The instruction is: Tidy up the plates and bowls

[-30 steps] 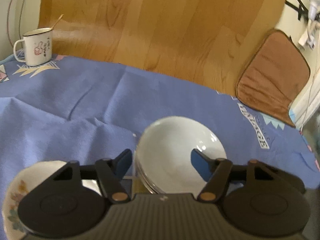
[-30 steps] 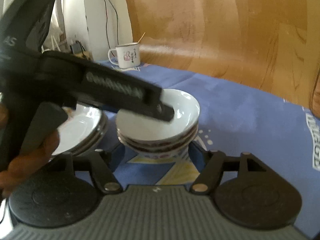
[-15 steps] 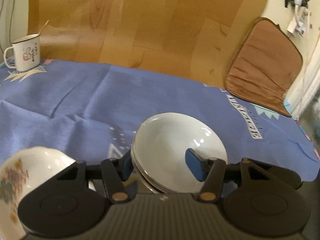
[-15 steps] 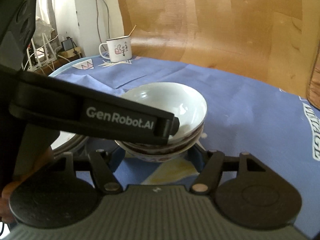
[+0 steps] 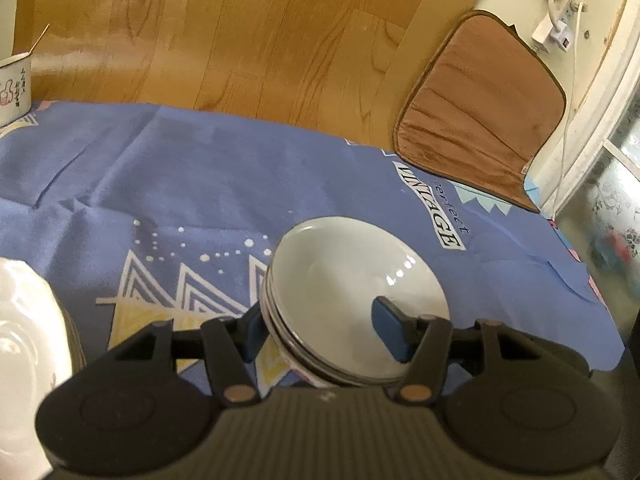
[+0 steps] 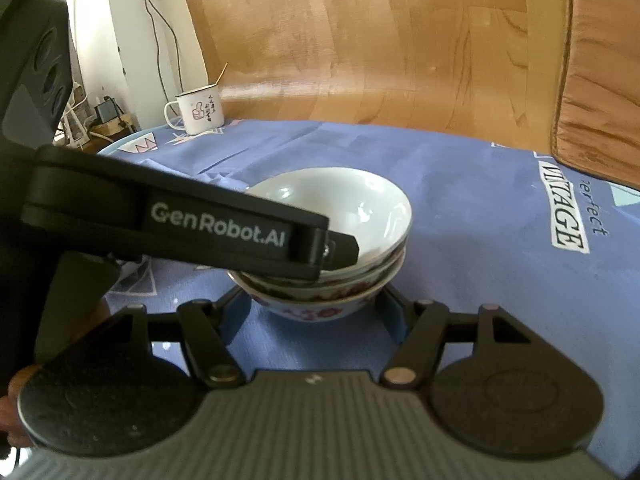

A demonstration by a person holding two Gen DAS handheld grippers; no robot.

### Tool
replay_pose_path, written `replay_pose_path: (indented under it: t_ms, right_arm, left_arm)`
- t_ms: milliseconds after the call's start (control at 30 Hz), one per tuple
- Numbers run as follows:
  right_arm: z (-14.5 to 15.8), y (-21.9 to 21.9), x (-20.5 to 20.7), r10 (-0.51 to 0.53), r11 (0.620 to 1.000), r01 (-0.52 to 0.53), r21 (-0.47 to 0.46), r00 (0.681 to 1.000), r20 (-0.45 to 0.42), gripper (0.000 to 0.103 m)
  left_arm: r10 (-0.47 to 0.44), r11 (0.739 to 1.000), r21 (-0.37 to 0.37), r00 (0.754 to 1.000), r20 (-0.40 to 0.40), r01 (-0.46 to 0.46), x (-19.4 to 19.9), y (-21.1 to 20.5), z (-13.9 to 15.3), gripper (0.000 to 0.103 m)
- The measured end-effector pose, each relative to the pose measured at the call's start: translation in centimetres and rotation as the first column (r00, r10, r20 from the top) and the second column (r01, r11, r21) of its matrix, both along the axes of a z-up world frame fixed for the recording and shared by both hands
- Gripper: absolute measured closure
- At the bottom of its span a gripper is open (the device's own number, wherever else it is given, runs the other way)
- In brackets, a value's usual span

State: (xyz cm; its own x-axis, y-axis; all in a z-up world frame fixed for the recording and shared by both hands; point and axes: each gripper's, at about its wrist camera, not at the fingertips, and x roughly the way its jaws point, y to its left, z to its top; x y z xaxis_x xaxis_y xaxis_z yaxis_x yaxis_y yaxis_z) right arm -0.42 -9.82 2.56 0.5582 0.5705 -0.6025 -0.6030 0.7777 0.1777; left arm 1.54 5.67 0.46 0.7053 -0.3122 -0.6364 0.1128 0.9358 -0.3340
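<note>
Now, with your left claw (image 5: 320,330) easing apart astride the near rim of the bowls (image 5: 352,296) stacked on the counter (image 5: 200,184) and your right claw (image 6: 316,314) apart around their base, steady the stack before lifting.

"GenRobot.AI" on left tool (image 6: 340,250) arm; "perfect VINTAGE" printed on blue tablecloth (image 5: 224,184); mug (image 6: 199,112) characters unreadable.

Home dining corner: clothed table (image 5: 224,176), enamel mug (image 6: 199,109), wood-panelled wall (image 5: 240,36).
</note>
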Motion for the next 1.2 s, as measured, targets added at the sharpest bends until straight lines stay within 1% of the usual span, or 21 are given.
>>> replay_pose_path:
  t_ms: [67, 133, 167, 267, 333, 433, 500, 667, 833, 900, 967, 1033, 1067, 1133, 1200]
  right_arm:
    - [-0.1, 0.0, -0.1, 0.000, 1.000, 0.000, 0.000, 1.000, 0.010, 0.032]
    - [-0.3, 0.3, -0.5, 0.006, 1.000, -0.005, -0.020, 0.999, 0.038, 0.032]
    - [-0.4, 0.4, -0.6, 0.008, 1.000, -0.007, -0.028, 0.999, 0.052, 0.032]
    - [-0.5, 0.2, -0.7, 0.005, 1.000, -0.004, -0.023, 0.998, 0.055, 0.031]
    - [-0.5, 0.0, -0.6, 0.001, 1.000, -0.001, -0.007, 0.999, 0.048, 0.031]
    - [-0.5, -0.1, -0.5, -0.001, 1.000, 0.001, 0.000, 0.999, 0.048, 0.031]
    - [-0.5, -0.1, -0.5, -0.004, 1.000, 0.003, 0.007, 0.999, 0.045, 0.031]
    - [-0.5, -0.3, -0.6, -0.009, 1.000, 0.008, 0.018, 0.999, 0.042, 0.031]
    - [-0.4, -0.3, -0.8, -0.013, 1.000, 0.012, 0.019, 0.999, 0.045, 0.031]
    - [-0.4, -0.5, -0.8, -0.019, 0.999, 0.017, 0.029, 0.999, 0.045, 0.030]
    - [-0.4, -0.7, -1.0, -0.025, 0.999, 0.023, 0.042, 0.998, 0.049, 0.023]
    - [-0.2, -0.9, -1.0, -0.024, 0.998, 0.021, 0.052, 0.998, 0.051, 0.018]
    - [-0.1, -1.1, -1.1, -0.021, 0.998, 0.018, 0.057, 0.999, 0.048, 0.017]
    - [0.1, -1.7, -1.1, -0.012, 0.997, 0.011, 0.075, 1.000, 0.020, 0.016]
    - [0.3, -2.9, -0.9, 0.002, 0.994, 0.001, 0.108, 1.000, -0.029, 0.017]
  left_arm:
    - [0.006, 1.000, -0.013, 1.000, 0.005, -0.006, -0.4, 0.6, 0.1, 0.039]
    - [0.022, 1.000, -0.014, 0.999, 0.026, -0.022, -1.0, 1.5, 0.3, 0.028]
    - [0.028, 0.999, -0.023, 0.999, 0.033, -0.027, -1.4, 2.2, 0.4, 0.025]
    - [0.014, 0.996, -0.087, 0.999, 0.036, -0.010, -2.4, 3.9, 0.5, 0.024]
    - [0.013, 0.994, -0.109, 0.999, 0.034, -0.009, -2.6, 4.3, 0.5, 0.024]
    - [0.020, 0.996, -0.086, 0.999, 0.026, -0.017, -2.1, 3.6, 0.4, 0.024]
    - [0.012, 0.996, -0.085, 1.000, 0.011, -0.011, -1.4, 2.8, 0.1, 0.024]
    - [0.005, 0.996, -0.091, 1.000, -0.012, -0.006, -0.1, 1.7, -0.5, 0.027]
    - [0.038, 0.991, -0.128, 0.999, -0.038, -0.043, 0.5, 2.1, -0.7, 0.034]
    - [0.046, 0.991, -0.127, 0.998, -0.038, -0.050, 0.4, 2.3, -0.8, 0.036]
    - [0.050, 0.992, -0.115, 0.998, -0.045, -0.055, 0.4, 2.4, -0.8, 0.040]
    - [0.047, 0.994, -0.097, 0.998, -0.046, -0.051, 0.3, 2.5, -0.8, 0.049]
    - [0.046, 0.994, -0.092, 0.998, -0.048, -0.050, 0.3, 2.5, -0.9, 0.050]
    - [0.042, 0.994, -0.101, 0.998, -0.047, -0.046, 0.3, 2.8, -1.0, 0.051]
    - [0.039, 0.993, -0.109, 0.998, -0.046, -0.044, 0.3, 2.9, -1.0, 0.052]
